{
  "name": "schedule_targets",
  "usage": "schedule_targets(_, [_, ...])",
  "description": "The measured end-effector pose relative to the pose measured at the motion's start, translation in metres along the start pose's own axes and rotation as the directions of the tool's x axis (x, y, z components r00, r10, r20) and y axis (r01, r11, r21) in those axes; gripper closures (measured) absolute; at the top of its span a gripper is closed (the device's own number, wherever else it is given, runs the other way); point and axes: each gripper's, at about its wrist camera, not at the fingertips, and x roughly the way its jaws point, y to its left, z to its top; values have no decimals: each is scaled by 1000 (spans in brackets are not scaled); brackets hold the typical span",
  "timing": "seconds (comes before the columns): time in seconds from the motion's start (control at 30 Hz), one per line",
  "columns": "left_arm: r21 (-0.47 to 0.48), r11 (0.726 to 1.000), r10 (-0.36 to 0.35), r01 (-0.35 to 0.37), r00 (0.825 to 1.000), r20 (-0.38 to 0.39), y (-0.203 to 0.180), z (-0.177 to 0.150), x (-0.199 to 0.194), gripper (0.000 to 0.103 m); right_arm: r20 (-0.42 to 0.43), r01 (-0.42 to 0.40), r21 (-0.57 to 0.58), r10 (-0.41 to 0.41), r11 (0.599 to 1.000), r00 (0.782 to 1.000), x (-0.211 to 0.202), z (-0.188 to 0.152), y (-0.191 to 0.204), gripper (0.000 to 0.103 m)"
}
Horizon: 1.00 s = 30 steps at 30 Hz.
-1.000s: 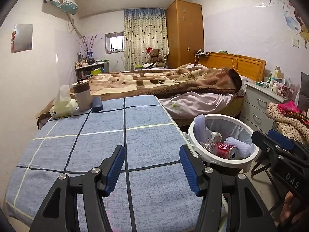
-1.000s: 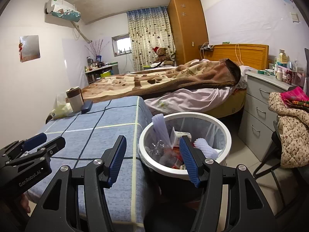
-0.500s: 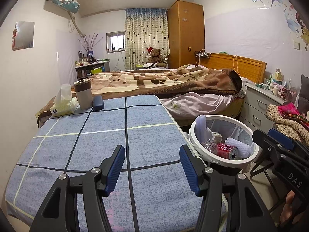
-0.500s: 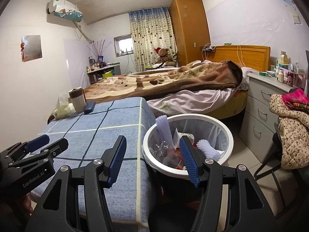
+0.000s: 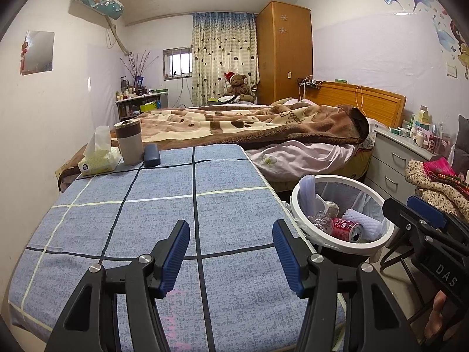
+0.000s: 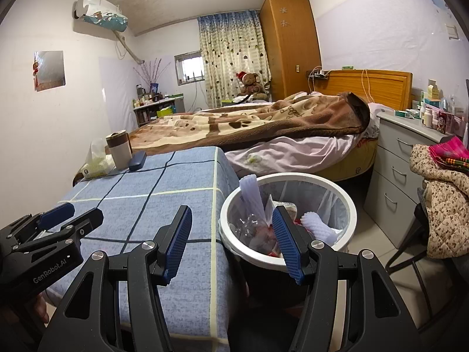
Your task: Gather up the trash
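Observation:
A white trash bin (image 5: 384, 236) (image 6: 348, 208) stands on the floor at the table's right edge. In it lie a red can (image 5: 347, 228), a crushed clear bottle (image 6: 249, 228) and white foam sleeves (image 5: 363, 220). My left gripper (image 5: 230, 252) hovers open over the blue checked tablecloth (image 5: 164, 211), nothing between its blue pads. My right gripper (image 6: 231, 240) is open too, held near the table's right edge, with the bin's near rim behind its right finger. Each gripper shows at the edge of the other's view.
At the table's far left stand a tissue pack (image 5: 98, 158), a brown-and-grey cup (image 5: 129, 142) and a dark blue case (image 5: 151, 155). A bed with a brown blanket (image 5: 249, 126) lies beyond. A grey drawer unit (image 6: 407, 176) and a chair with clothes (image 6: 442, 205) are on the right.
None of the objects moved. Both views shift only very slightly; the grippers keep the same opening and stay empty.

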Motion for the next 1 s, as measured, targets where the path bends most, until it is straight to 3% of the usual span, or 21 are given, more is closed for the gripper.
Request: schedule_targets(1.0, [-13,1000,10,-10,1000,-8,8,-1,2,44,-3,-9,-12,9,1000,1000,2,1,8,44])
